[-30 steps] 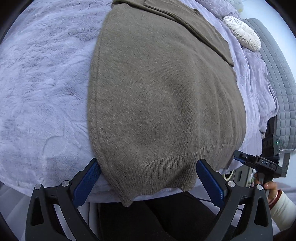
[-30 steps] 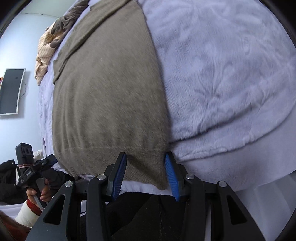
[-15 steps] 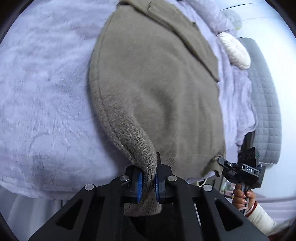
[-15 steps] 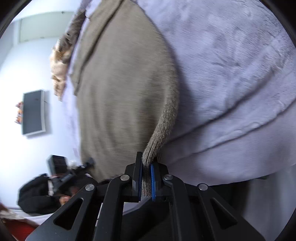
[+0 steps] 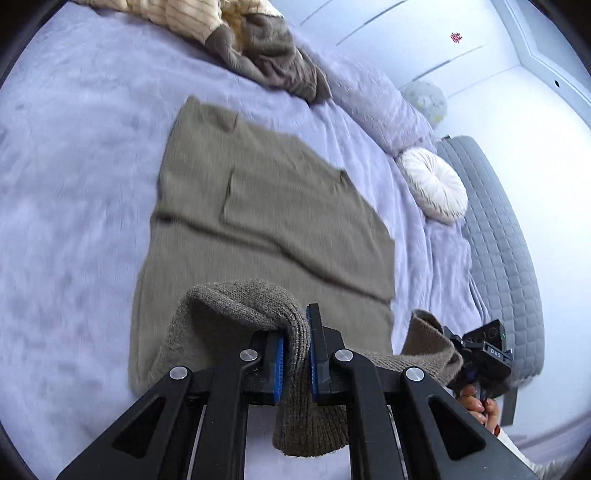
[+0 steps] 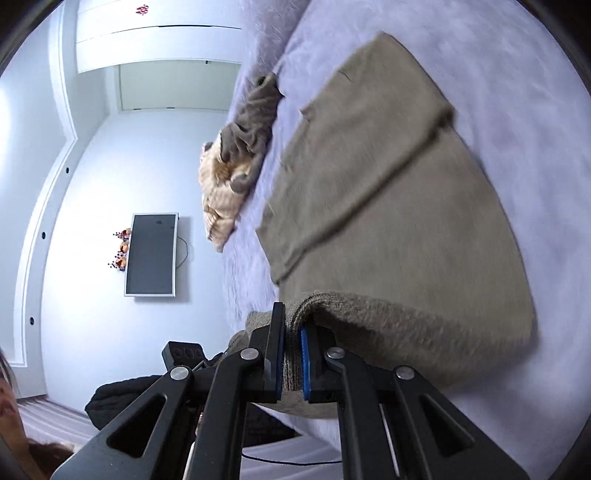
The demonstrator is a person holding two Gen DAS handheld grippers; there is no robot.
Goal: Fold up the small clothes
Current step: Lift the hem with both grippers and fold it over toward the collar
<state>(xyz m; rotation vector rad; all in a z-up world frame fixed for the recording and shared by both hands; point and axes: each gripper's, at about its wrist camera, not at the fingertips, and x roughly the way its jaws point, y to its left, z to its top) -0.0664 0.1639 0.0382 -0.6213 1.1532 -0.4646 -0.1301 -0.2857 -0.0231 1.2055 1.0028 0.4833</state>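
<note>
Sweater (image 5: 266, 206), grey-brown knit, spread on the bed (image 5: 74, 184) with its long axis running away from both cameras toward the pillows. Left tool (image 5: 295, 354) clenched on the ribbed hem, one corner bunched between the blue pads and drooping below them. Right tool (image 6: 292, 363) likewise clamped on the opposite hem corner, ribbed edge pinched between its pads. Hem raised off the bed and curled forward over the body of the garment, stretched between the two tools. Sleeves folded in across the chest, visible as overlapping panels with diagonal edges. Far end, the neckline, pointing toward the headboard side; blurred, so collar detail hard to make out. Underside of the lifted hem hidden behind the tool bodies. Beyond the sweater, a crumpled pile of clothes (image 5: 236, 33), brown and cream striped, partly cut off at the frame top. Round white cushion (image 5: 434, 186) near the bed's right edge, beside a grey quilted headboard (image 5: 506, 236). Wall screen (image 6: 150, 254) in the right wrist view, well apart from the bed.
</note>
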